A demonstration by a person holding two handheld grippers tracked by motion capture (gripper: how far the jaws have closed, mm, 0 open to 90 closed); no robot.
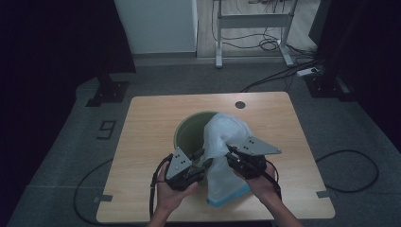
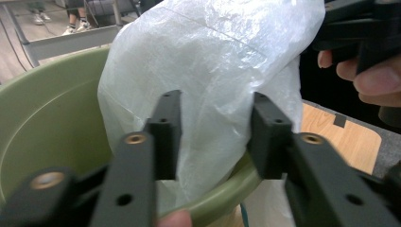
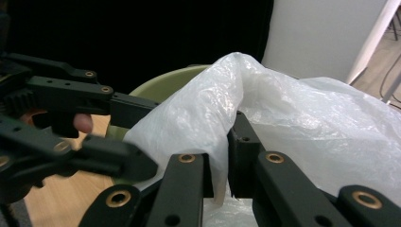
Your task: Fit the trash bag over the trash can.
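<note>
A translucent white plastic bag (image 1: 222, 137) is draped over the near right rim of a round green bin (image 1: 189, 130) on the wooden table (image 1: 151, 118); its lower end with a blue edge hangs down to the tabletop. My right gripper (image 3: 221, 156) is shut on a fold of the bag's film, held up above the rim. My left gripper (image 2: 217, 127) is at the bin's near rim, its jaws standing apart in front of the bag with a bulge of film between the pads (image 2: 165, 123). In the high view both grippers (image 1: 201, 158) (image 1: 229, 151) meet at the bag.
The bin (image 2: 52, 123) stands in the middle of the table, near the front. A round dark cable hole (image 1: 240, 104) lies at the table's far edge. Cables and a desk frame are on the floor beyond. Dark curtains stand at both sides.
</note>
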